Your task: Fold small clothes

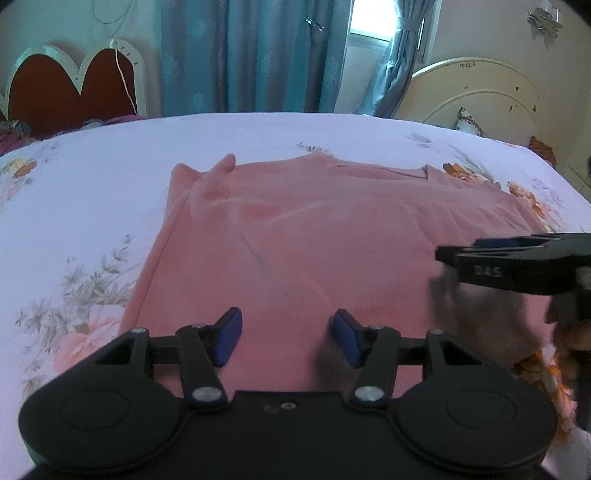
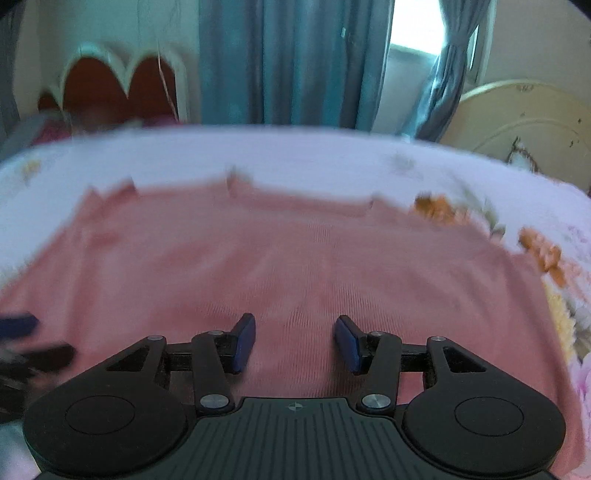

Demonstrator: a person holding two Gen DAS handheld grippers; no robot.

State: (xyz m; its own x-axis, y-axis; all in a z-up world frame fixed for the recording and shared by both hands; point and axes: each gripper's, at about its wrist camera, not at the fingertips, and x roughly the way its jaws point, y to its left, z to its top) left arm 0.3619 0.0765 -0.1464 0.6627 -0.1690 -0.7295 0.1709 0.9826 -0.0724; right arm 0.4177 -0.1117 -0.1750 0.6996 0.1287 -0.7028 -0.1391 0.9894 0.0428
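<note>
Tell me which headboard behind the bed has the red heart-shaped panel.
The white-framed scalloped headboard at far left, its panel dark red. The cream arched headboard at right is plain cream with small floral marks, no red.

Home bedroom. Bed w/ floral sheet (image 1: 92,184); cream headboard (image 1: 480,92) at right; red heart-shaped headboard (image 1: 66,92) at left. Blue curtains (image 1: 240,55) across window (image 1: 369,26), daylight coming in.

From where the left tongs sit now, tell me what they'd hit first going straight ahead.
The left tongs are open and point low across the pink top on the floral bedsheet. Straight on, they would likely meet the pink fabric first, though depth is unclear.
</note>
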